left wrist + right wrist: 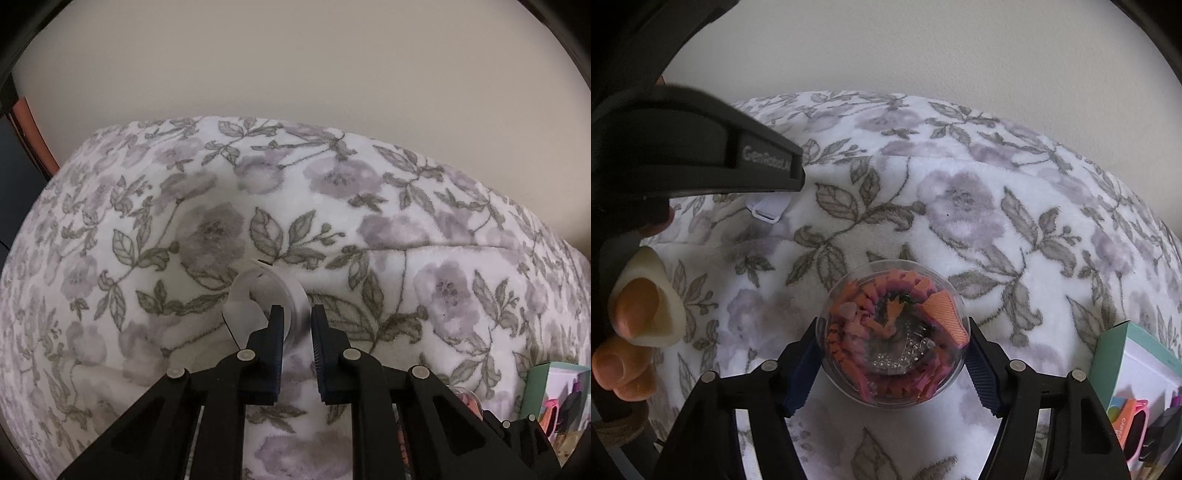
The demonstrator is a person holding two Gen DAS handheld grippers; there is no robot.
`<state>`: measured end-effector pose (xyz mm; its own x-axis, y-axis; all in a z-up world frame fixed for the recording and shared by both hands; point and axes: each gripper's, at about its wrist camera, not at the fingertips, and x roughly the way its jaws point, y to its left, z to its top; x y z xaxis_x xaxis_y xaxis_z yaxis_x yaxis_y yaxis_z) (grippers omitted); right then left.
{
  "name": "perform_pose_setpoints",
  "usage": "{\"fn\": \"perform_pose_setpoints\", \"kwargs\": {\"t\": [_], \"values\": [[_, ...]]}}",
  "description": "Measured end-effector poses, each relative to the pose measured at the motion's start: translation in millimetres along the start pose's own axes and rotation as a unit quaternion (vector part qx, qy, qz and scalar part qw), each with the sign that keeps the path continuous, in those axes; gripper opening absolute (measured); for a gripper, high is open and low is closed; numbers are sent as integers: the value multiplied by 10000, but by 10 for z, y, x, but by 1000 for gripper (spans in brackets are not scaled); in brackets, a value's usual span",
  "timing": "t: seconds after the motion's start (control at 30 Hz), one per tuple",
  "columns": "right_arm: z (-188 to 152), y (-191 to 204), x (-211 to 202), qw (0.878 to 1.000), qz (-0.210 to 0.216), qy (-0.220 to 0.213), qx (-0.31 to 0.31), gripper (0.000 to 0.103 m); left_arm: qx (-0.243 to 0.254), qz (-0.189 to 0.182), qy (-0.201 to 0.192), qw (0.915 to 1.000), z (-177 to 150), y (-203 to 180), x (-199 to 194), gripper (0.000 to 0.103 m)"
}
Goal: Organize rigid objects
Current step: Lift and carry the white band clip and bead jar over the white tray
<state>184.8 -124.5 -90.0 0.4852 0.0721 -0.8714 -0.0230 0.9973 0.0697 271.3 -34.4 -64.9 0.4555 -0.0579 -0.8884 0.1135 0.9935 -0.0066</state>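
Clear round capsule (892, 332) of orange ridged plastic, on fuzzy floral blanket (960, 206).

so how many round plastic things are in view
2: a clear capsule between the right gripper's fingers, and a frosted ring pinched in the left gripper. Others may be hidden.
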Motion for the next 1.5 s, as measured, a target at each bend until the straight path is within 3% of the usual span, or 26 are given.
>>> {"fn": "perform_pose_setpoints", "kwargs": {"t": [0.2, 0.83, 1.17, 1.5], "values": [[-9, 0, -16, 10000, 11, -12, 5, 73, -162, -117, 41, 9998, -21, 97, 29, 7], [-81, -177, -209, 9989, 136, -129, 424, 73, -298, -204, -24, 9993, -74, 63, -168, 6], [-250, -360, -864, 9964, 134, -247, 801, 73, -357, -361, -69, 9987, -305, -107, -856, 6], [-624, -532, -1916, 9917, -63, -603, 1136, 73, -203, -692, -380, 9967, -704, -502, -1807, 6]]}}
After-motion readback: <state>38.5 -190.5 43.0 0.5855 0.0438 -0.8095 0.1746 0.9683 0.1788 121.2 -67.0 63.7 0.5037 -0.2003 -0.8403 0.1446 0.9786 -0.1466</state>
